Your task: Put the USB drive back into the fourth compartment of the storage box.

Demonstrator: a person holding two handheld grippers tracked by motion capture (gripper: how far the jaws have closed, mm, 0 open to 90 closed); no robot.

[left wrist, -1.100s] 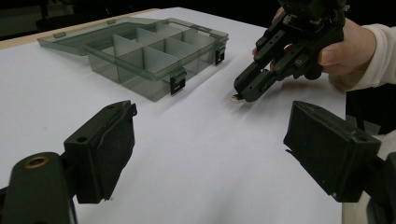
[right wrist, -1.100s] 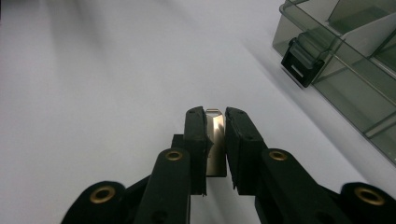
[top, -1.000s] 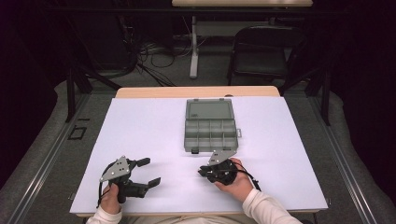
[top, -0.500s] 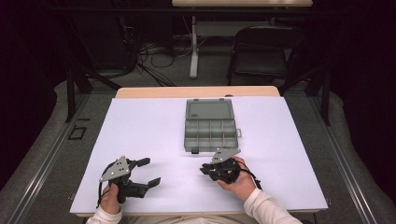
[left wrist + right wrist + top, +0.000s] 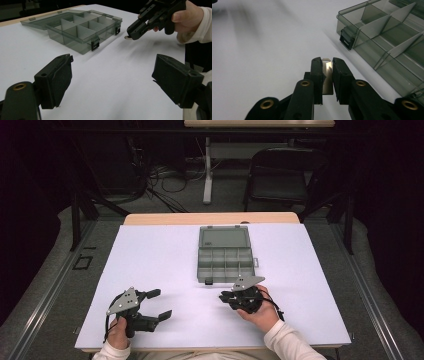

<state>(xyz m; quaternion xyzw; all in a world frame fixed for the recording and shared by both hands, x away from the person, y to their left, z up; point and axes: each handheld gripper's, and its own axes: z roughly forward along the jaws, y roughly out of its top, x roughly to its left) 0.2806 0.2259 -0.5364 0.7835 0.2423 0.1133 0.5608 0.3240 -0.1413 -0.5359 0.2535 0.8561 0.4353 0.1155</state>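
Note:
A grey see-through compartment box (image 5: pixel 224 255) lies open at the table's middle, lid folded back. My right gripper (image 5: pixel 223 296) hovers just in front of its near edge, shut on a small thin shiny metal plate (image 5: pixel 327 72) that stands upright between the pads. In the right gripper view the box (image 5: pixel 387 37) and its black latch (image 5: pixel 346 40) are close on the right. My left gripper (image 5: pixel 160 303) rests near the table's front left, open and holding nothing. In the left gripper view the right gripper (image 5: pixel 135 31) hangs with the metal plate (image 5: pixel 128 37) at its tip.
A white sheet (image 5: pixel 165 255) covers the table. The box's dividers (image 5: pixel 384 23) split it into several compartments, which look bare. A black chair (image 5: pixel 280 175) and cables (image 5: pixel 165 180) are on the floor beyond the far edge.
The right gripper has drifted a little up the table toward the box's near edge, still holding the metal plate. The left gripper has stayed put.

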